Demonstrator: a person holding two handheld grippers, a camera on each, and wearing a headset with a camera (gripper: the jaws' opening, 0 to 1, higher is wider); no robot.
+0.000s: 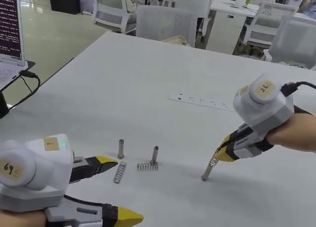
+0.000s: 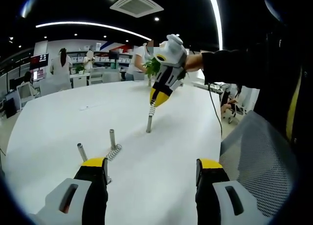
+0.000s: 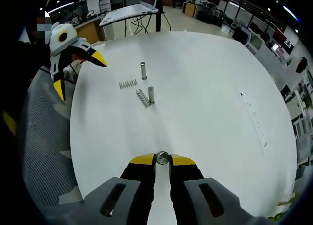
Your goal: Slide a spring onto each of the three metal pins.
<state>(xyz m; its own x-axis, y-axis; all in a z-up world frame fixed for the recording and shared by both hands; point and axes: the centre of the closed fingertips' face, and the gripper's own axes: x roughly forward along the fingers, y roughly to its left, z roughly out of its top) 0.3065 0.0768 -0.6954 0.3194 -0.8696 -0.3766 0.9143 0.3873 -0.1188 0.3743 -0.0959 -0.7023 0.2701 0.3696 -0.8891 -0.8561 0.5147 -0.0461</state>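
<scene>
Three metal pins stand on the white table (image 1: 148,89): one on the left (image 1: 121,148), one in the middle (image 1: 155,154) and one on the right (image 1: 207,172), which leans. One spring (image 1: 119,171) lies flat near the left pin. A second spring (image 1: 147,166) rests at the middle pin's foot. My right gripper (image 1: 221,156) is shut on a third spring (image 1: 214,161) at the top of the leaning pin; in the right gripper view its ring (image 3: 162,158) sits between the tips. Near the table's front edge my left gripper (image 1: 118,189) is open and holds nothing.
A white power strip (image 1: 200,101) lies across the table beyond the pins. A laptop (image 1: 10,34) with a cable stands at the far left. White chairs (image 1: 165,22) and desks lie behind the table's far edge. People stand in the background of the left gripper view.
</scene>
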